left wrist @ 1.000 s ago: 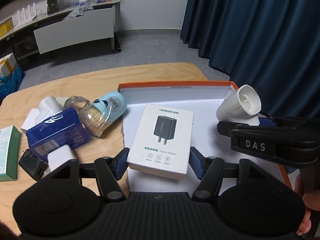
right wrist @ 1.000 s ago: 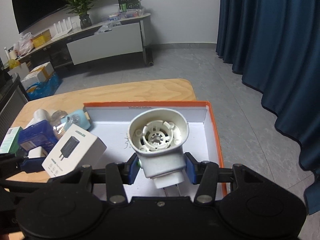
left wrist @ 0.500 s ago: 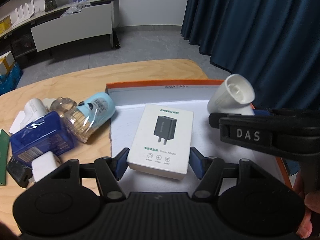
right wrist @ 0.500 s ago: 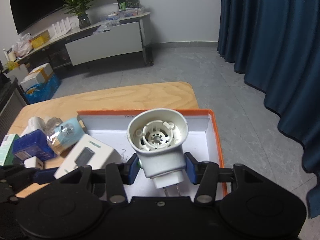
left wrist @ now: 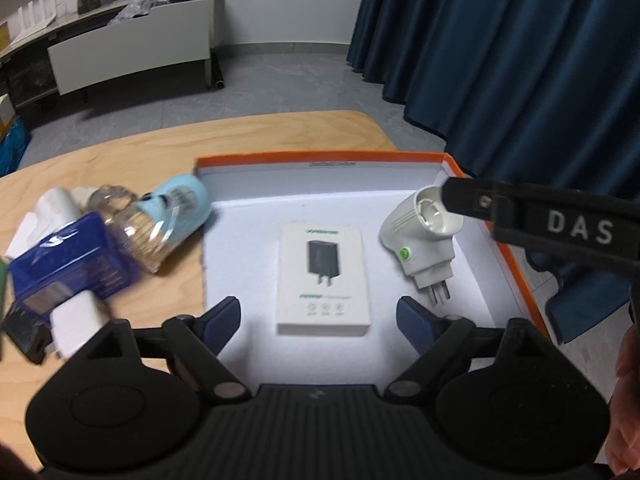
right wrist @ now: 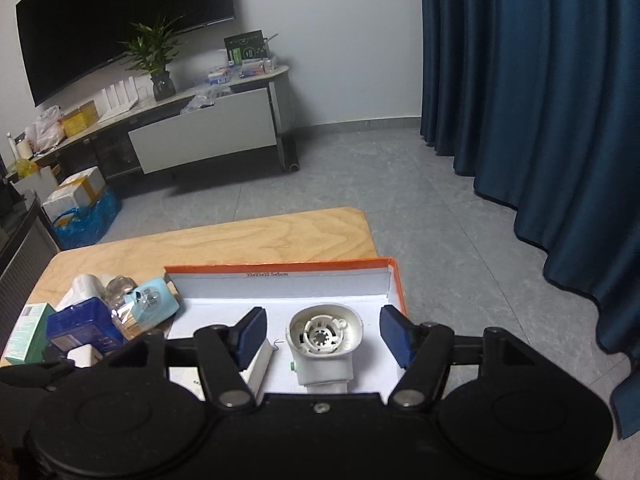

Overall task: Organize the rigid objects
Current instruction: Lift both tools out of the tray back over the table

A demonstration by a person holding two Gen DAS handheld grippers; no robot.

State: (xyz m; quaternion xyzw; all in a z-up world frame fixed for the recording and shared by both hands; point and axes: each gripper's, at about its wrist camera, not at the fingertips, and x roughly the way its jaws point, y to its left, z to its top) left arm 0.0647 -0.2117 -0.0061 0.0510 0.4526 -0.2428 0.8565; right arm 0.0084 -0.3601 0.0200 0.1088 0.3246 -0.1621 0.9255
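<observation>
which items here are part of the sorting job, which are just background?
Job: orange-rimmed box; adapter box and white plug-in device, both inside it; unsorted pile on the table.
Background: potted plant, wall screen, blue curtain, sideboard clutter.

Both wrist cameras look steeply down past their own fingers, close above the orange-rimmed box [left wrist: 496, 240] [right wrist: 394, 280]. The left sits left of the right; both share the box and cluttered table [left wrist: 120, 160] [right wrist: 240, 240].
</observation>
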